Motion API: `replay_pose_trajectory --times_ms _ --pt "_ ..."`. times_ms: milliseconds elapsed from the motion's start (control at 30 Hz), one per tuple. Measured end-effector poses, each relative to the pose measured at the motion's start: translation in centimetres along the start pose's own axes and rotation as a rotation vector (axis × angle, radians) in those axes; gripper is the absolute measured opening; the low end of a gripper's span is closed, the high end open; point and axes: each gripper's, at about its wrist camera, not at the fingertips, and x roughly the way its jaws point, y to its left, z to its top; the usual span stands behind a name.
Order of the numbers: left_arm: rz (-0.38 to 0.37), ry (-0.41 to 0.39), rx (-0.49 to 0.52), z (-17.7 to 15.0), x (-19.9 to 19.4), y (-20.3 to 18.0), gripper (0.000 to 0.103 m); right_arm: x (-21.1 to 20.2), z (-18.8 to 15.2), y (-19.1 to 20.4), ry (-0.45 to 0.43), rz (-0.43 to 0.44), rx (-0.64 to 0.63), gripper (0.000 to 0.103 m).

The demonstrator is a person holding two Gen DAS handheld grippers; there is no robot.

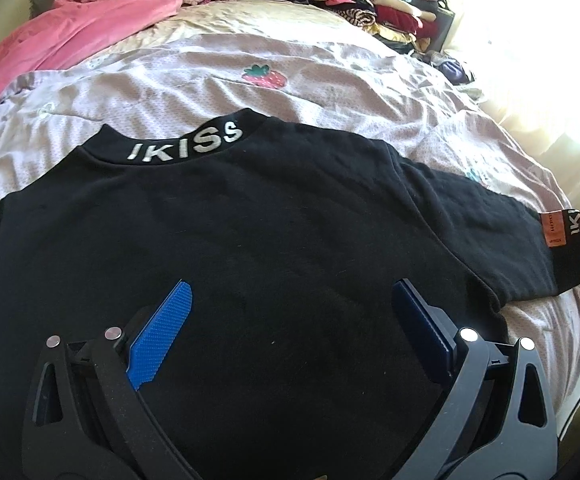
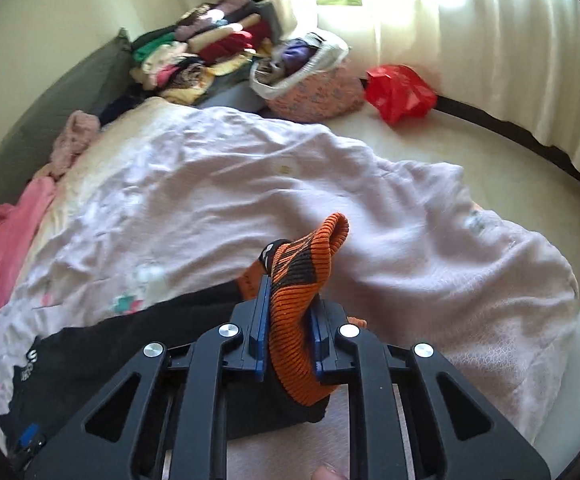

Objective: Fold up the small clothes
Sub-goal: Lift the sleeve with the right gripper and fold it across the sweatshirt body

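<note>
A black sweatshirt (image 1: 250, 220) with "IKISS" on its collar lies spread flat on the bed, back up. My left gripper (image 1: 290, 286) hovers open over its lower body, blue pads wide apart, nothing between them. One sleeve stretches right and ends in an orange label and cuff (image 1: 556, 230). In the right wrist view, my right gripper (image 2: 290, 300) is shut on that orange ribbed cuff (image 2: 314, 256), which bunches up out of the jaws and is lifted off the cover. The black sleeve (image 2: 194, 312) trails down and left from it.
A pale pink bedspread (image 1: 330, 92) with strawberry prints covers the bed. A pink garment (image 1: 70, 28) lies at the far left. Stacks of folded clothes (image 1: 378, 0) sit at the head end, beside a filled basket (image 2: 310, 80) and a red bag (image 2: 398, 90). White curtains (image 2: 510, 60) hang on the right.
</note>
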Motion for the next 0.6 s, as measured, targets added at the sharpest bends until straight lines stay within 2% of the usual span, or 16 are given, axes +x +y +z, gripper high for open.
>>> replay_pose_trajectory --times_ms 167,300,500,600 --pt "-0.001 -0.011 -0.036 0.2 -1.2 1.5 0.094 -1.6 -0.8 4.9 0.007 0.202 -0.08 0.014" --pt "0.006 -0.022 -0.064 0.4 -2.3 3.1 0.094 -3.6 -2.2 10.7 0.008 0.364 -0.189 0.013" --pt "-0.001 -0.032 -0.119 0.4 -3.5 5.7 0.094 -5.1 -5.1 18.3 0.058 0.51 -0.341 0.013" --pt "-0.016 -0.027 -0.149 0.1 -4.0 7.0 0.094 -5.6 -6.9 21.5 0.08 0.549 -0.418 0.013"
